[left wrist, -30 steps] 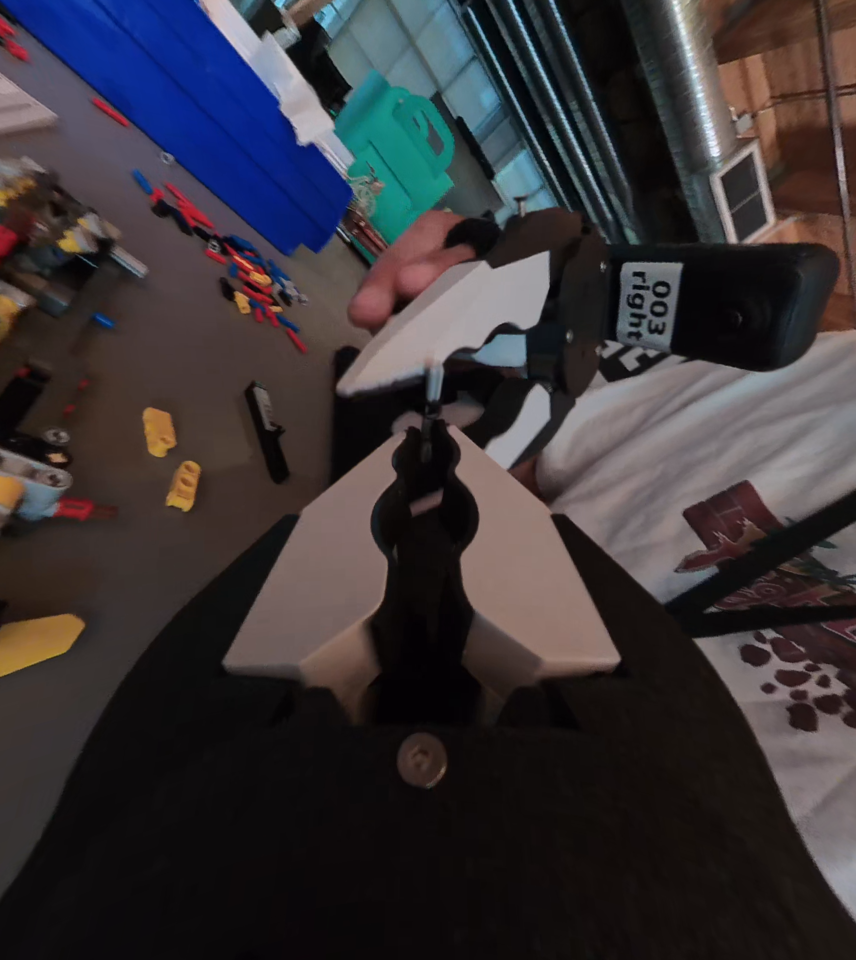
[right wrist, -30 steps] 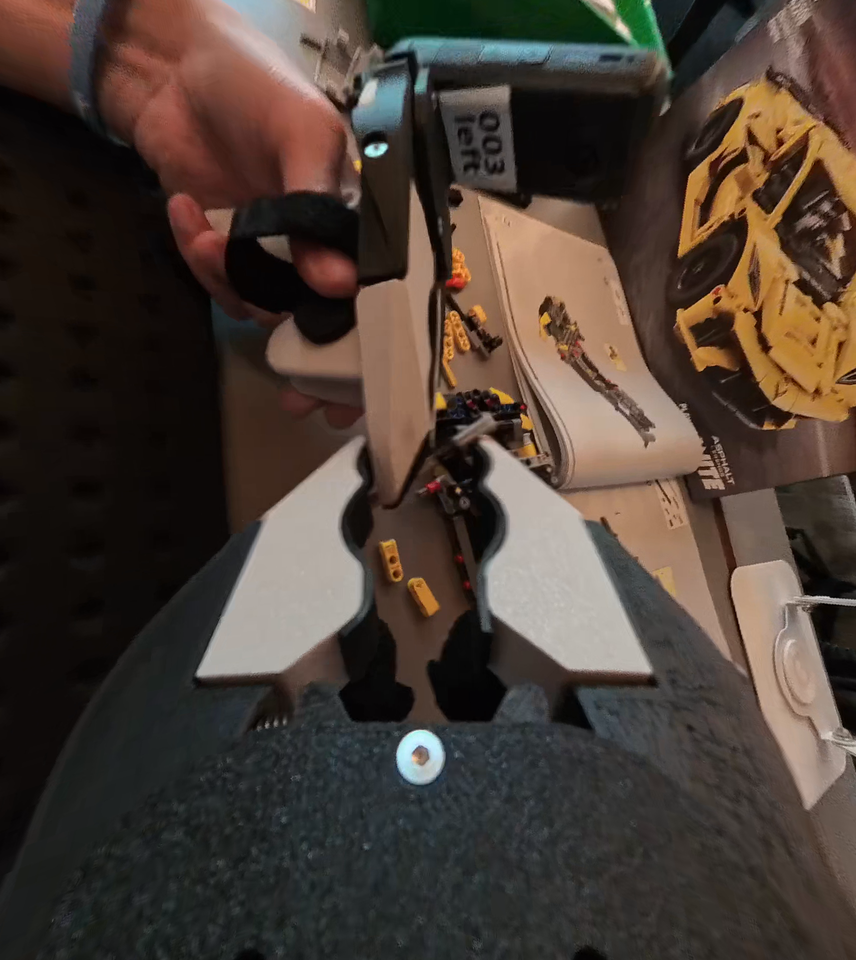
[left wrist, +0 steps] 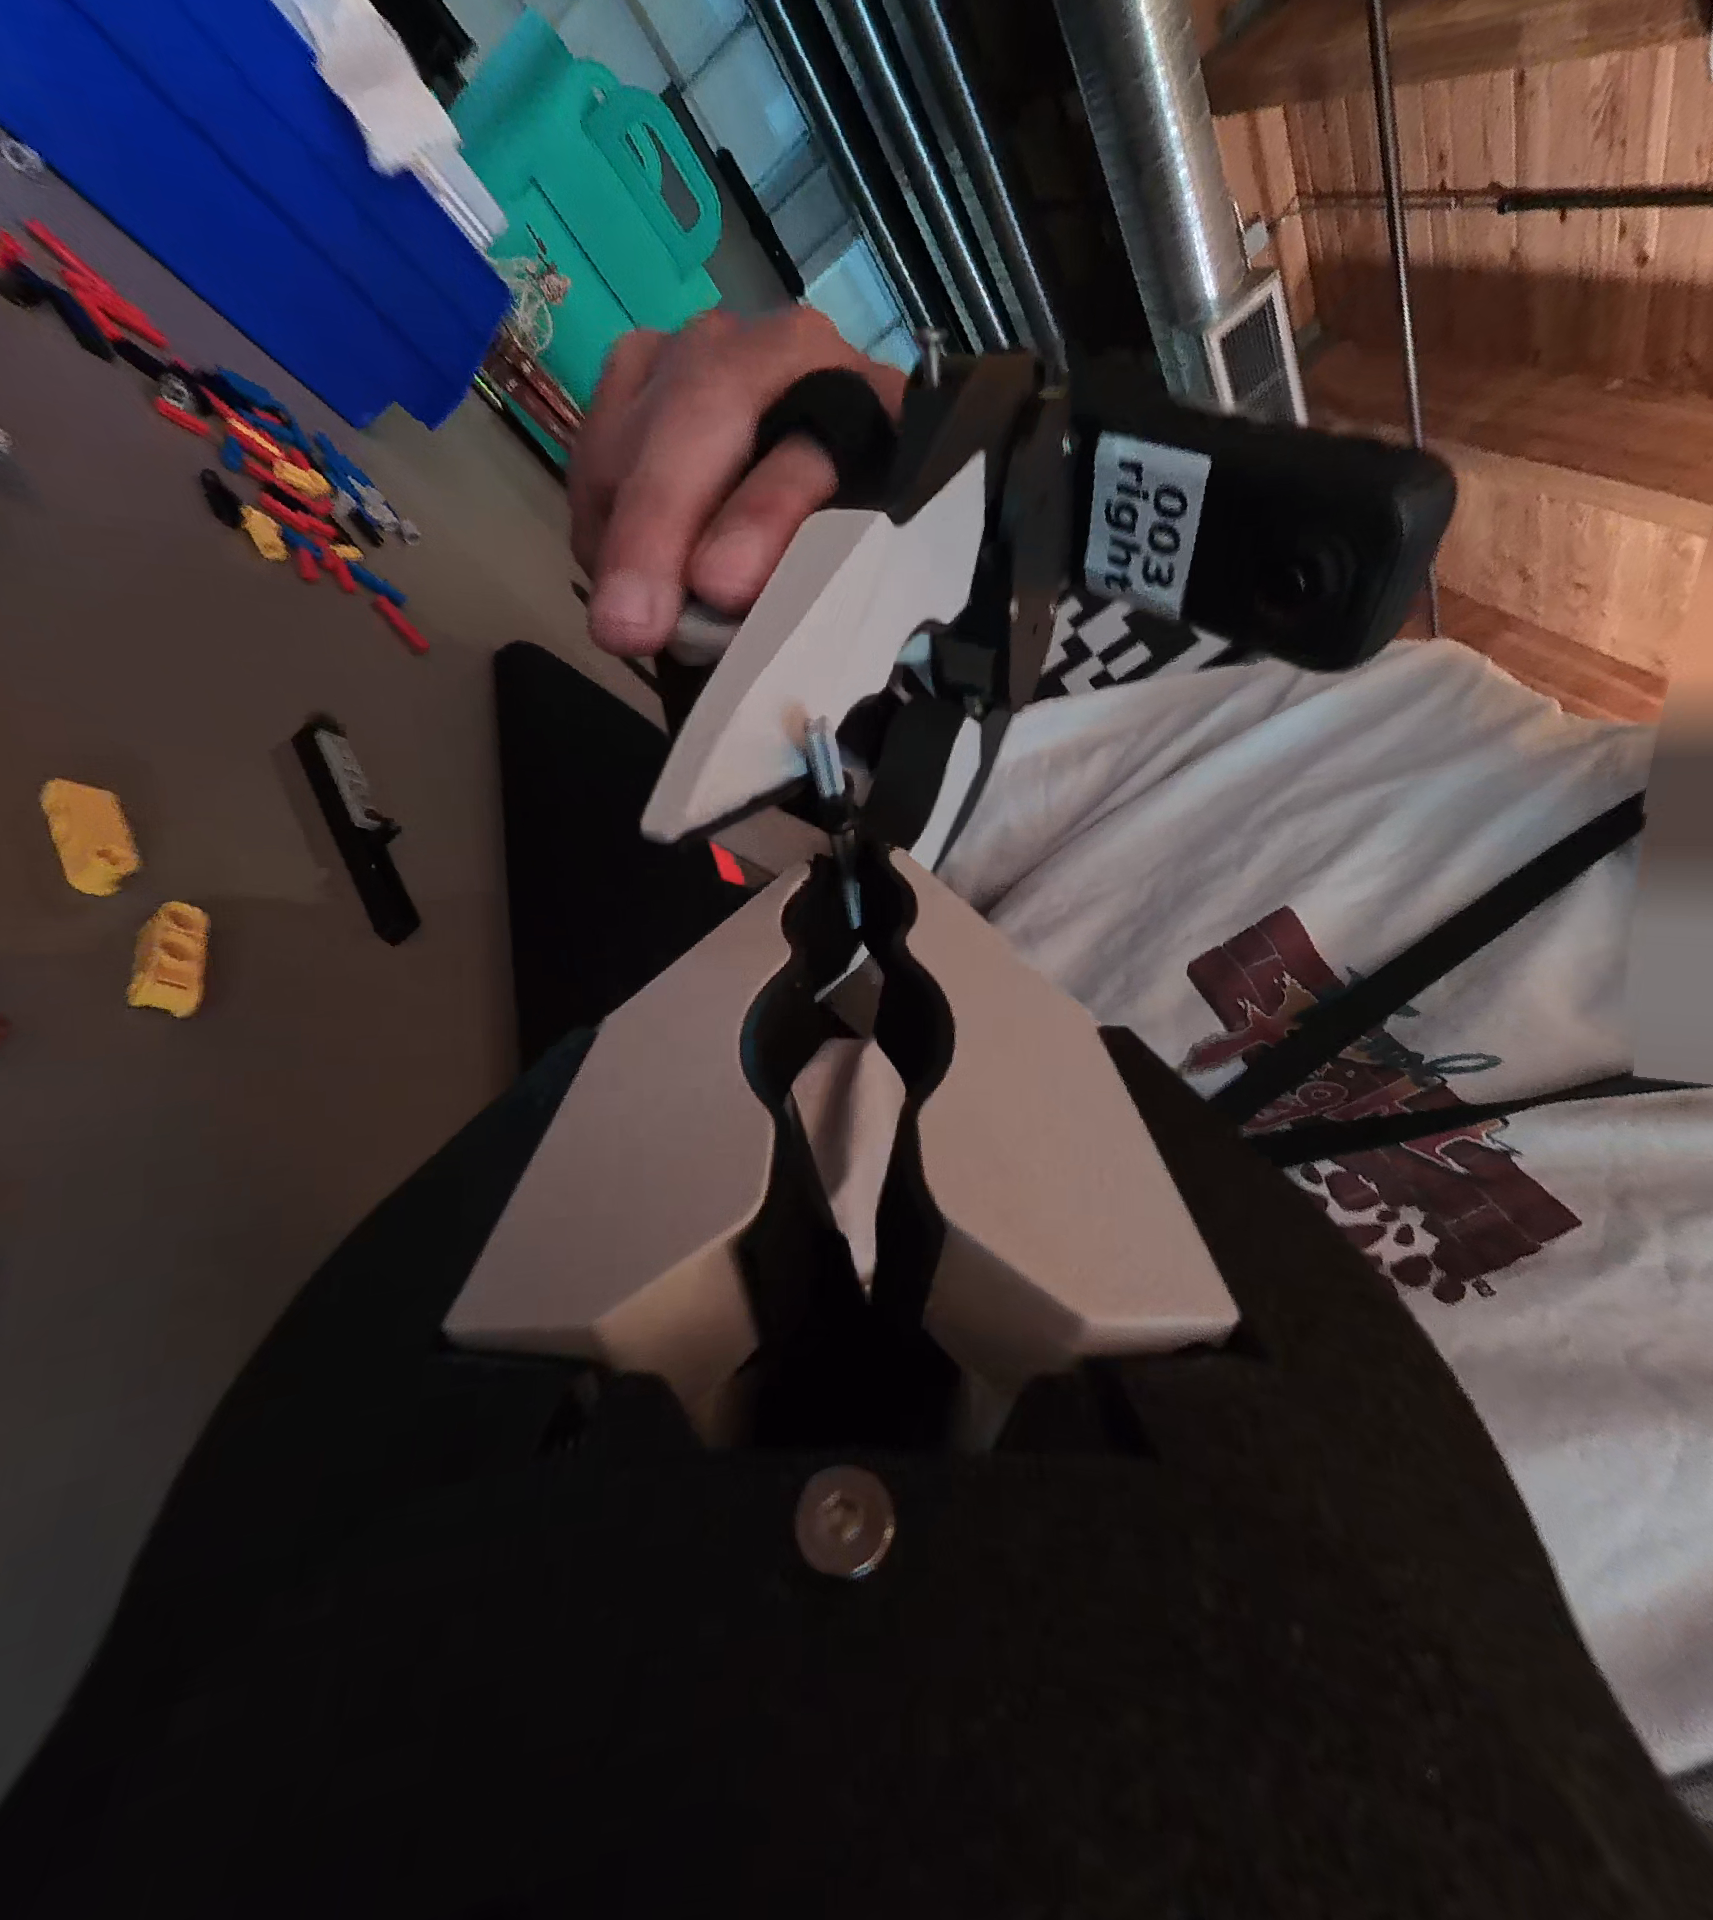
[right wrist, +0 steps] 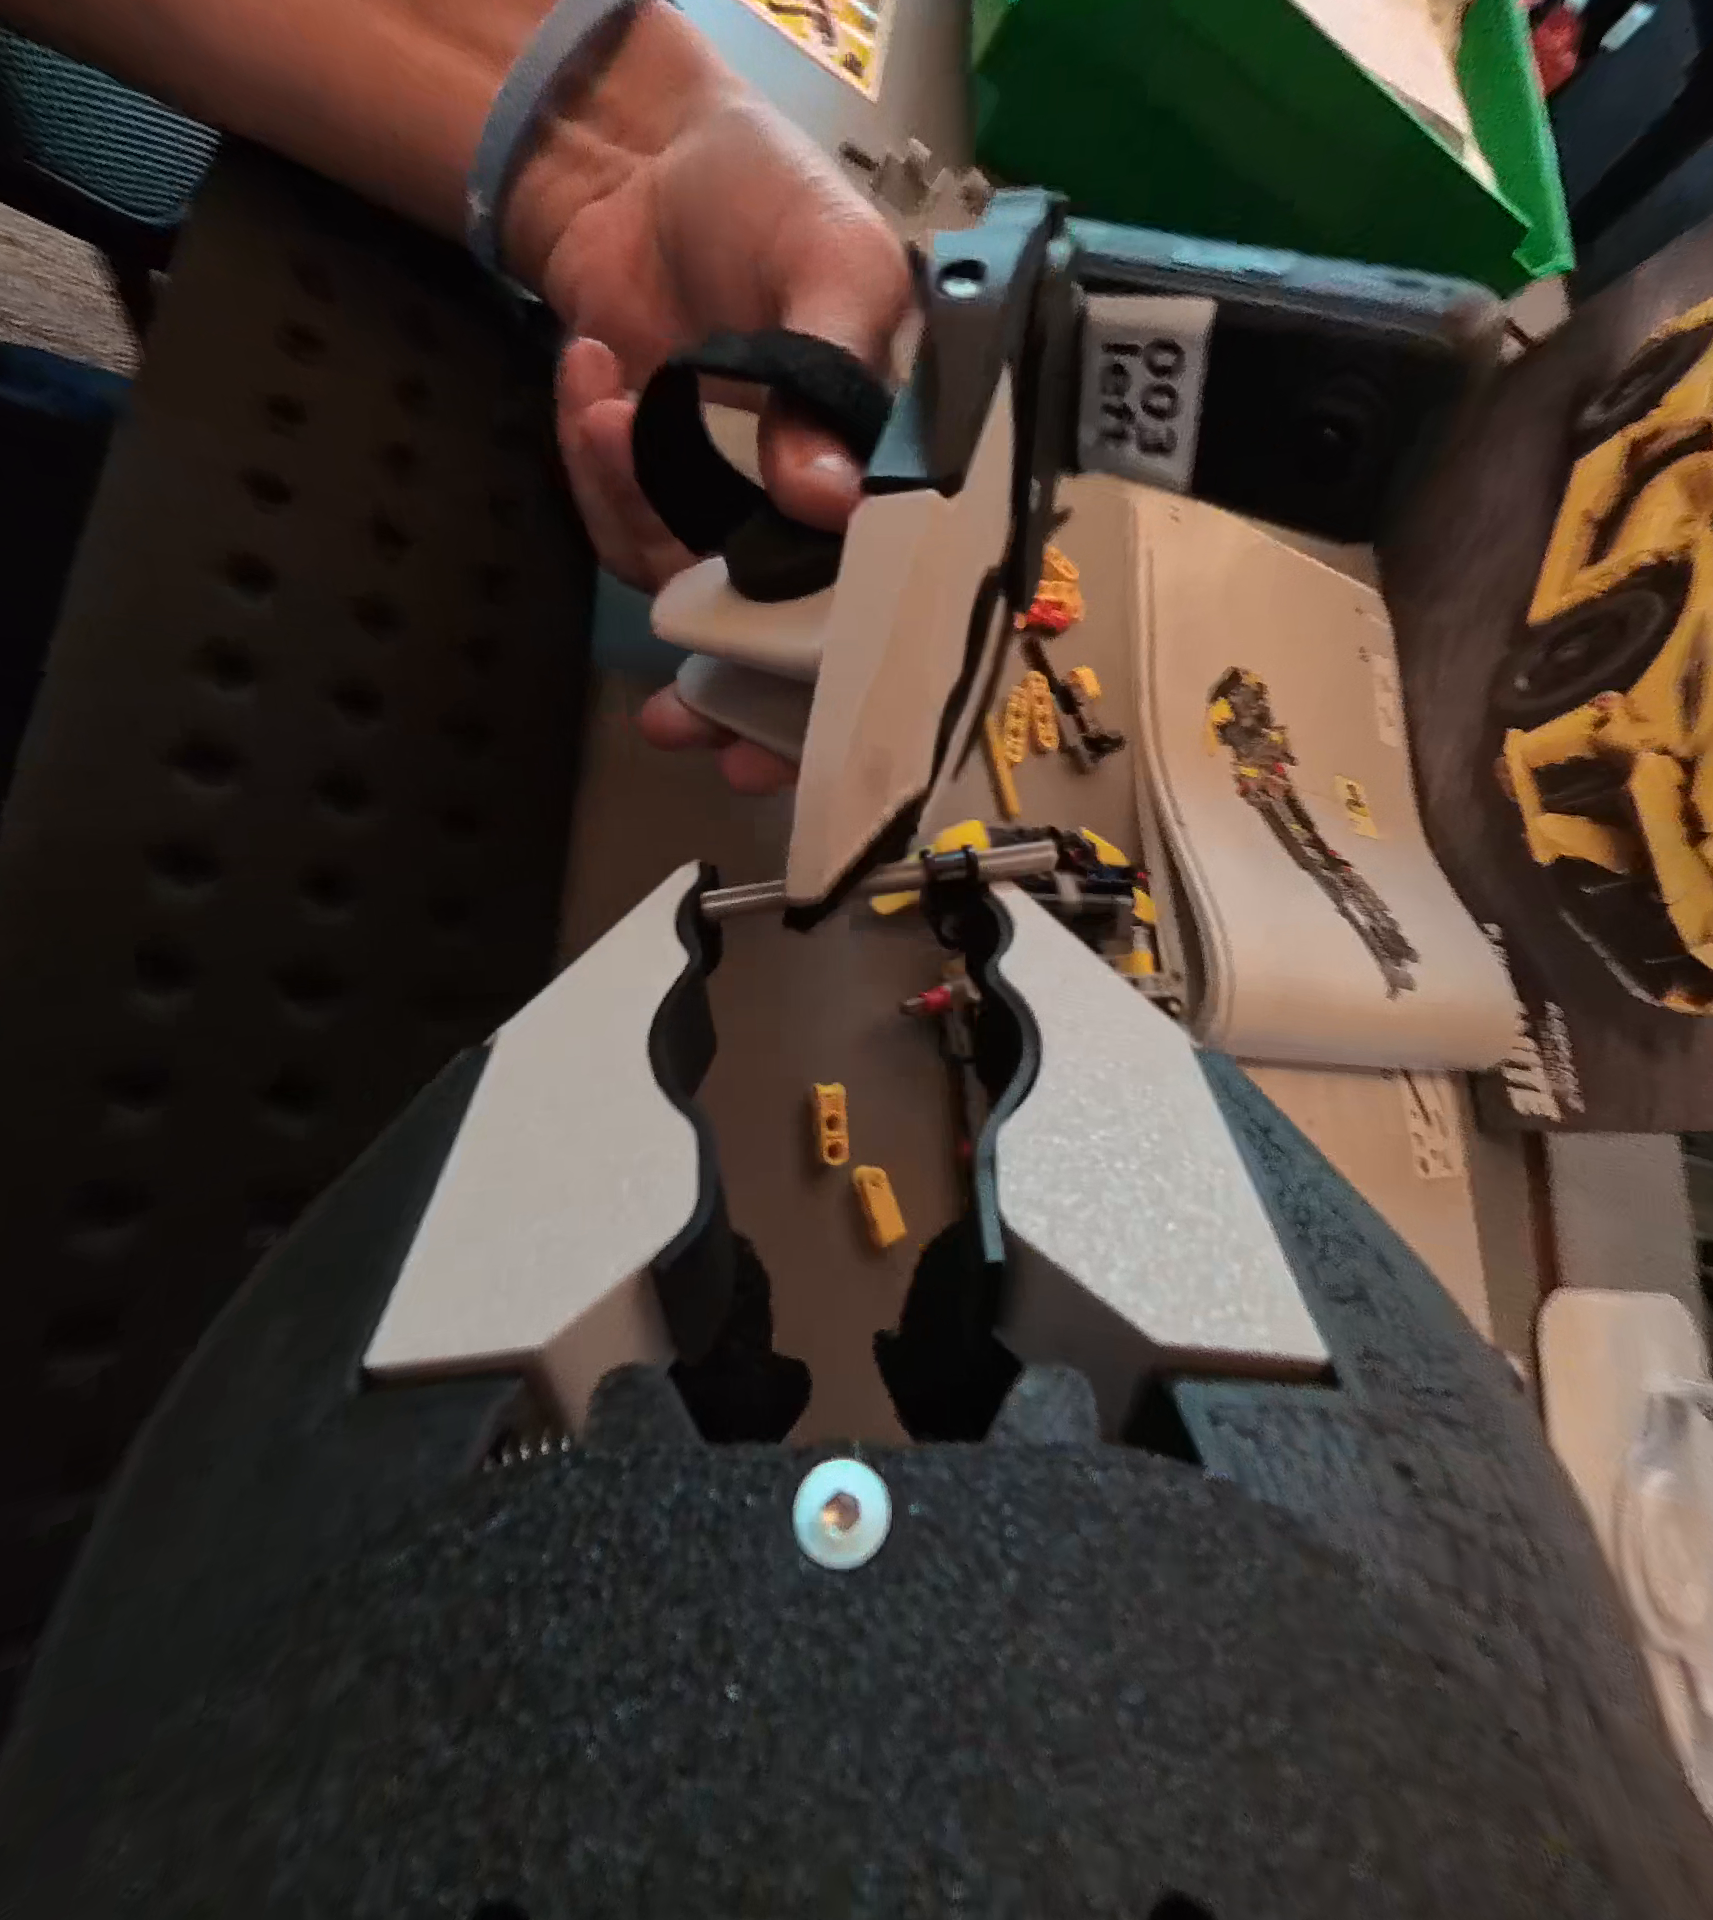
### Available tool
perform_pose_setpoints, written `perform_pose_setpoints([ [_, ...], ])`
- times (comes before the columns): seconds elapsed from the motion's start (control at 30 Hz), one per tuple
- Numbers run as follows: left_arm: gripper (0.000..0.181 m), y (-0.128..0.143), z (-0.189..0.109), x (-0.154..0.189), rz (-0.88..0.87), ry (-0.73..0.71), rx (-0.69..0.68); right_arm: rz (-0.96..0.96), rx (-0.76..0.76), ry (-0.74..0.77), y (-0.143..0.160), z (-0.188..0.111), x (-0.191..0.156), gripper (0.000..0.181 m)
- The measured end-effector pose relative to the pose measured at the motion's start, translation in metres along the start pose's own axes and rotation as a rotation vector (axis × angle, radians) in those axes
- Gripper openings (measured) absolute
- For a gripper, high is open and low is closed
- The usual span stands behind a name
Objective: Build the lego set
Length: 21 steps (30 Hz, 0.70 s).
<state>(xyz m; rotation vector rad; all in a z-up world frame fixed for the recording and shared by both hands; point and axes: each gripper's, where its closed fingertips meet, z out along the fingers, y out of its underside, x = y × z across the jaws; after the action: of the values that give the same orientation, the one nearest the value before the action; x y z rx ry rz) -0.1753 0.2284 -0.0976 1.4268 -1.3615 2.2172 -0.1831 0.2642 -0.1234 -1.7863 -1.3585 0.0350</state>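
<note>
1. Grey tabletop (left wrist: pixel 208 1195) lay scattered with loose bricks.
2. Left gripper (left wrist: pixel 847 883) pinched a thin grey axle (right wrist: pixel 987 862), held above the instruction booklet (right wrist: pixel 1278 831).
3. Right gripper (right wrist: pixel 847 914) stood spread around the axle.
4. Axle judged light, stiff, slippery; grip mid-shaft.

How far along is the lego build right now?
Early. Done: a small black-and-yellow sub-assembly lies by the open instruction booklet. In hand: the left tongs are shut on a thin grey axle; the right tongs are open around it. Left: many loose pieces and yellow parts remain on the table.
</note>
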Motion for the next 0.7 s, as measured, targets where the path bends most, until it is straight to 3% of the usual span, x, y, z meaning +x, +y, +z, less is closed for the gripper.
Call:
perform_pose_setpoints([
  [0.27, 0.003, -0.015, -0.012, -0.027, 0.172, -0.268, 0.073, 0.072, -0.098, 0.221, 0.022, 0.012, 0.023, 0.047],
  [0.7, 0.002, -0.008, -0.01, -0.042, 0.122, -0.312, 0.028, 0.054, -0.116, 0.283, 0.035, 0.018, 0.02, 0.044],
])
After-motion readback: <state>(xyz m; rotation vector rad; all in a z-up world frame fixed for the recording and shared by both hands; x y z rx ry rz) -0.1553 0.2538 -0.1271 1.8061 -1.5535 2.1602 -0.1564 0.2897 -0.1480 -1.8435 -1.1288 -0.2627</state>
